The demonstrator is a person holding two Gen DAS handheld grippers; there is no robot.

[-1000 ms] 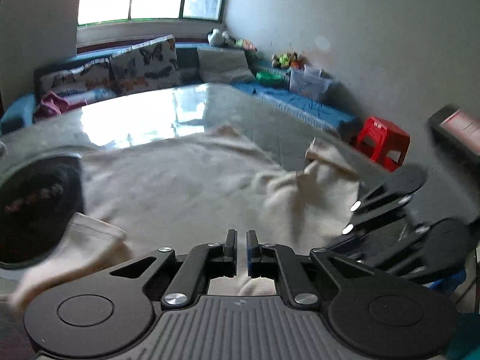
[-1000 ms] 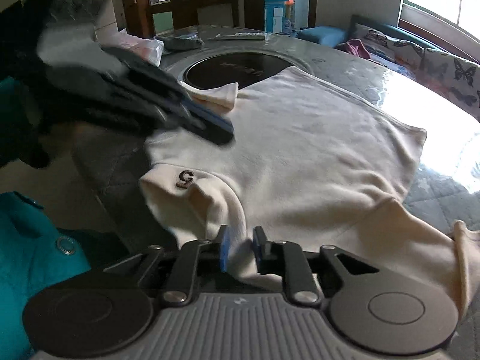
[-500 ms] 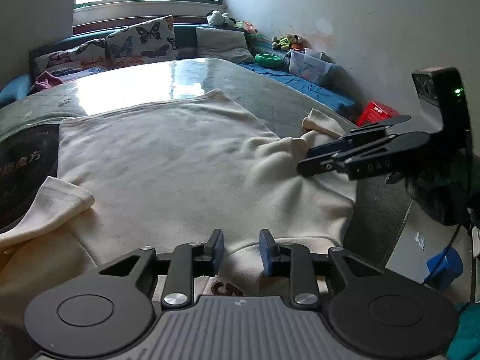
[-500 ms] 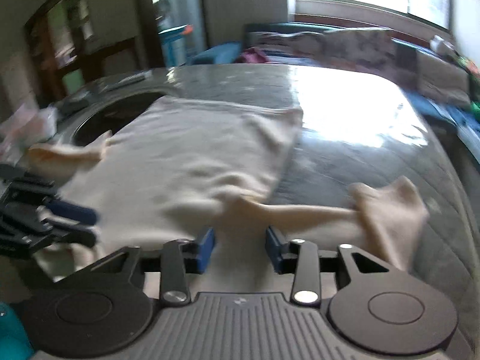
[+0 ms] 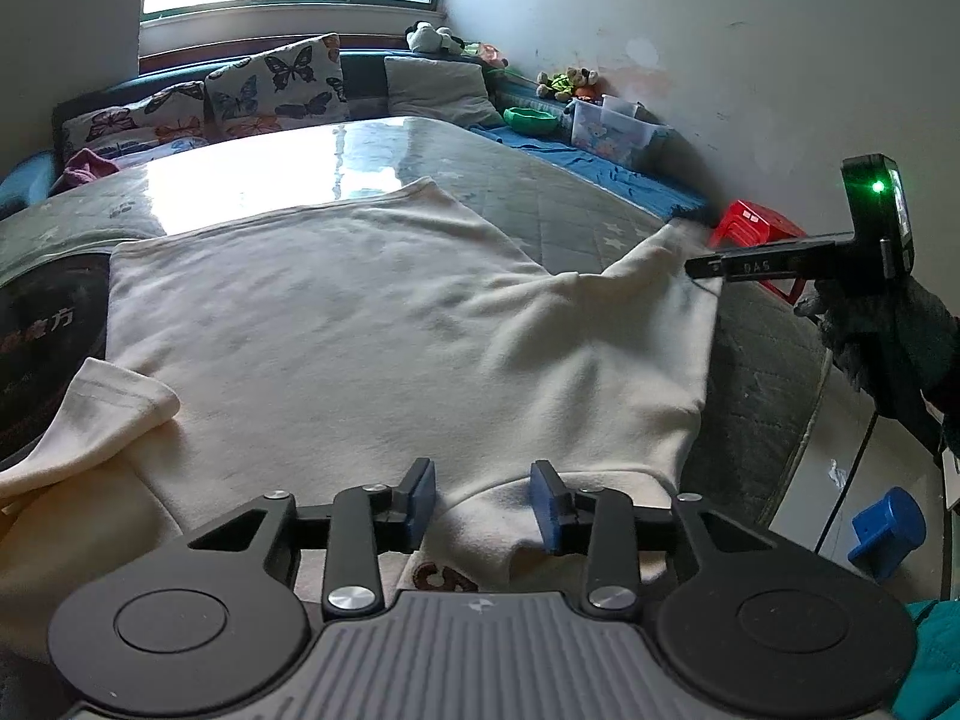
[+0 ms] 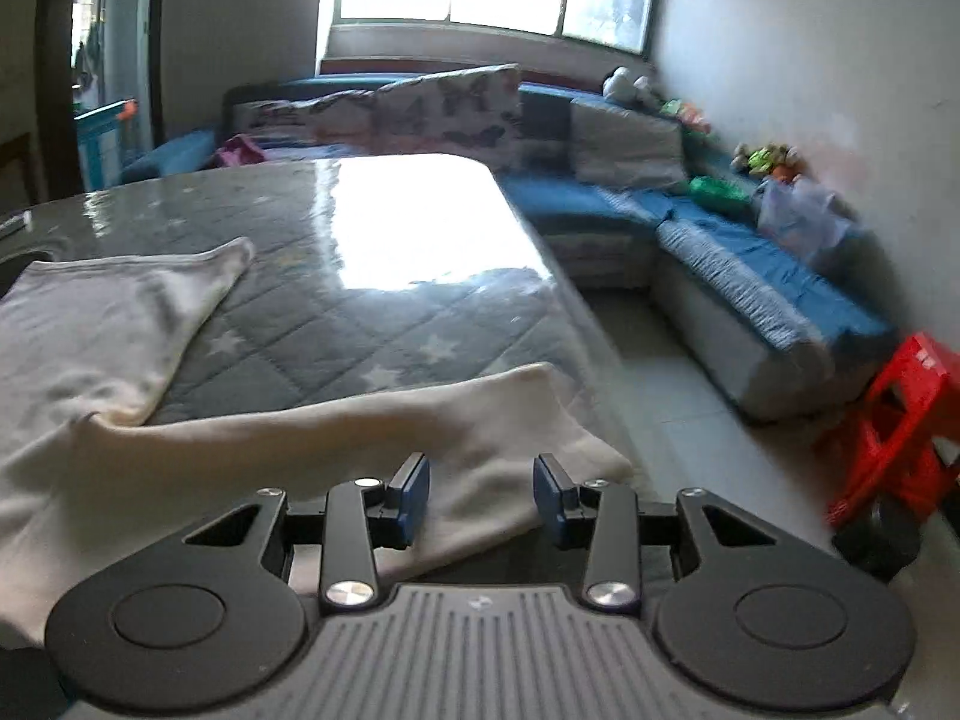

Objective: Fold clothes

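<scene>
Cream sweatshirt (image 5: 372, 324) lies spread flat, back up, on the desk (image 5: 540, 192) — a quilted grey star-print cover under a glossy top sheet. The hem is at the far side and the collar at the near edge, right under the left hand-held gripper (image 5: 483, 504).

Left hand-held gripper: jaws wide apart, blue pads (image 5: 423, 498) either side of the collar area, holding nothing. Dark lettering shows on the fabric just below the pads, partly hidden by the gripper body.

One sleeve (image 5: 96, 414) is folded in at the left, its cuff resting on the garment's edge near a dark round panel (image 5: 42, 348) with printed characters set in the desk.

The other sleeve (image 6: 372, 438) stretches out to the right toward the desk edge. Right hand-held gripper (image 6: 483, 495) sits over that sleeve's cuff end with its jaws well spread and nothing clamped; cloth lies between and below the pads. From the left wrist view, the right hand-held gripper (image 5: 702, 267) comes in side-on at the sleeve tip, held by a dark-gloved hand (image 5: 882, 330), with a green light on its body — whether it touches the fabric there I can't tell.

Background: blue sofa (image 6: 750, 276) with butterfly cushions (image 5: 276, 90), red stool (image 6: 900, 420) on the floor.
</scene>
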